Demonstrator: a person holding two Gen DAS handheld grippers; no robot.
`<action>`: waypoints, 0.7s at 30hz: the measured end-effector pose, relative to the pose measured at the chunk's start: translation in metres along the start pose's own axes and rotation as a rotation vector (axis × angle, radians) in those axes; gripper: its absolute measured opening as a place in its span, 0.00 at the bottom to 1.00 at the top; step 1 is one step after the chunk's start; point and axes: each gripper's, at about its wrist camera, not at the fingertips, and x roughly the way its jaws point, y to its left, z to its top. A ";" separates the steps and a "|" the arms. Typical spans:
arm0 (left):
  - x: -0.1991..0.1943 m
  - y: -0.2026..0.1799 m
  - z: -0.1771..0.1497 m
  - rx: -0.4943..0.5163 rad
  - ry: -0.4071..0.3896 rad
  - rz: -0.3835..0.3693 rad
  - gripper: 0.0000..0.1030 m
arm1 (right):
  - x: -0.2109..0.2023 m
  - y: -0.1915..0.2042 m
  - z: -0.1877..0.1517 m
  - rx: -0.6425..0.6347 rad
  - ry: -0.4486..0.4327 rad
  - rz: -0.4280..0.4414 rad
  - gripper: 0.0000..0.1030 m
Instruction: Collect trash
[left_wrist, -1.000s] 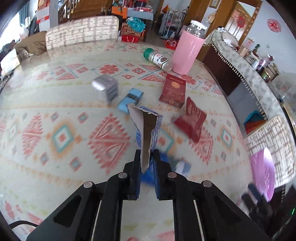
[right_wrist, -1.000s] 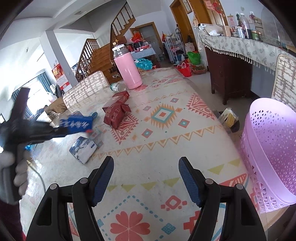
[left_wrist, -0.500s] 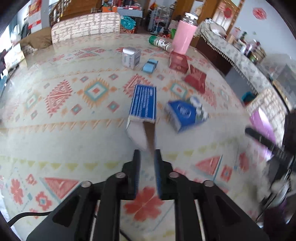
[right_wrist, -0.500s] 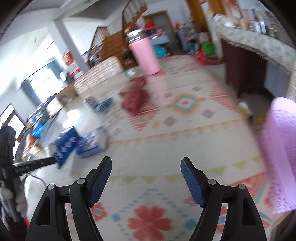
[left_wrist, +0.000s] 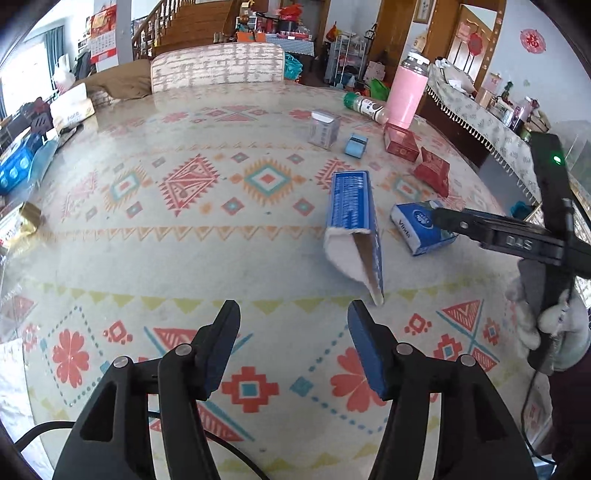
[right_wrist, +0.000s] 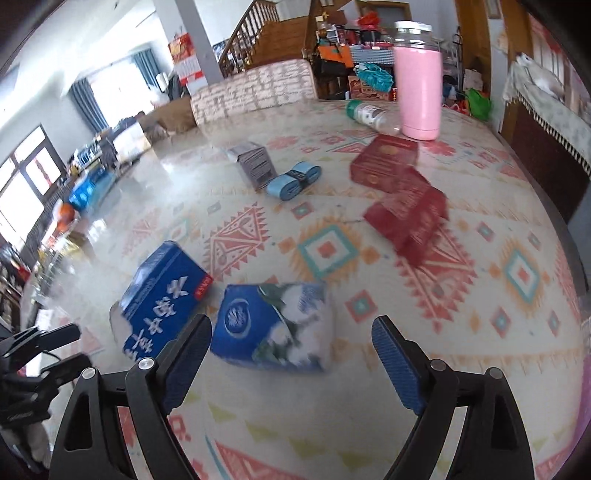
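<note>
Torn blue cardboard carton (left_wrist: 354, 214), soft tissue pack (left_wrist: 417, 229) on glossy patterned tablecloth (left_wrist: 147, 229)

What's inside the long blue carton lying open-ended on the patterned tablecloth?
The long blue carton shows only a bare white and brown cardboard lining at its torn open end; nothing sits in the mouth. Deeper inside is hidden by its own walls, so I cannot tell if it is empty.

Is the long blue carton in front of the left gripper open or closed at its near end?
Open: the long blue carton lies flat with its near end gaping, pale inside showing.
</note>
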 end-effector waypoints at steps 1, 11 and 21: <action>0.000 0.002 -0.001 -0.003 0.000 -0.002 0.60 | 0.004 0.003 0.002 -0.006 0.005 -0.008 0.89; 0.014 0.003 0.016 -0.022 0.007 -0.025 0.70 | 0.024 0.018 -0.002 -0.005 0.045 -0.088 0.87; 0.055 -0.024 0.054 0.064 0.019 0.084 0.75 | -0.005 0.004 -0.027 0.053 0.018 -0.066 0.75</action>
